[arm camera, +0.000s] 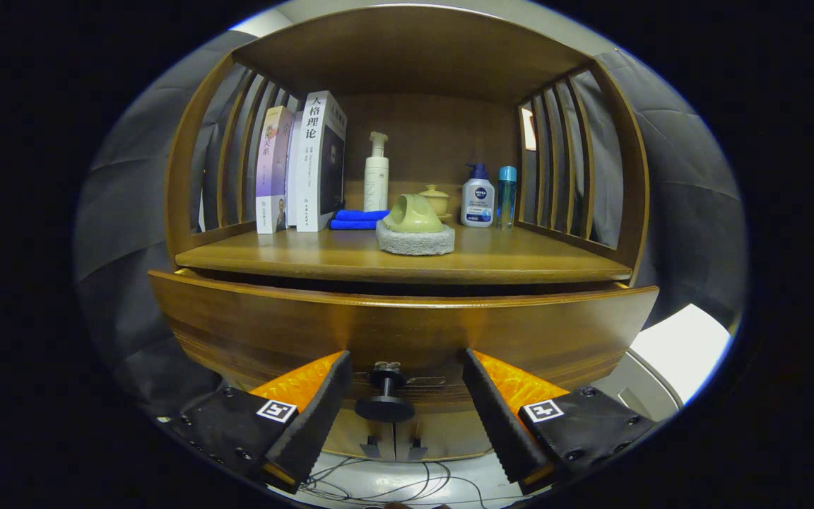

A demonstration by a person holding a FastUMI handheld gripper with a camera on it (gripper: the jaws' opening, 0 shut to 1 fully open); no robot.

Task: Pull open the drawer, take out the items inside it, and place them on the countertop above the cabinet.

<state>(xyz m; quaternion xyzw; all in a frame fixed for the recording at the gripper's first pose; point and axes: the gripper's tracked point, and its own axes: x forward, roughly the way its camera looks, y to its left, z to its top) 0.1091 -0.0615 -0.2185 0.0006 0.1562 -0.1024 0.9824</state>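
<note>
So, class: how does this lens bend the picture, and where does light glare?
Gripper view: the fisheye bows the drawer front and countertop into curves; glare brightens the white surface beyond the cabinet; the open gripper straddles the knob, all sharp.

A staged home corner set up inside a booth; a wooden cabinet (pixel 407 332) with slatted sides carries household things on its countertop (pixel 520 258): upright books (pixel 301 166), a pump bottle (pixel 376 173), a lotion bottle (pixel 478 201), a small blue-capped bottle (pixel 506 194), folded blue cloths (pixel 357 219) and a ceramic teapot (pixel 435 199); dark cloth walls (pixel 131 212) hang around it; loose cables (pixel 393 488) trail on the pale floor below.
</note>
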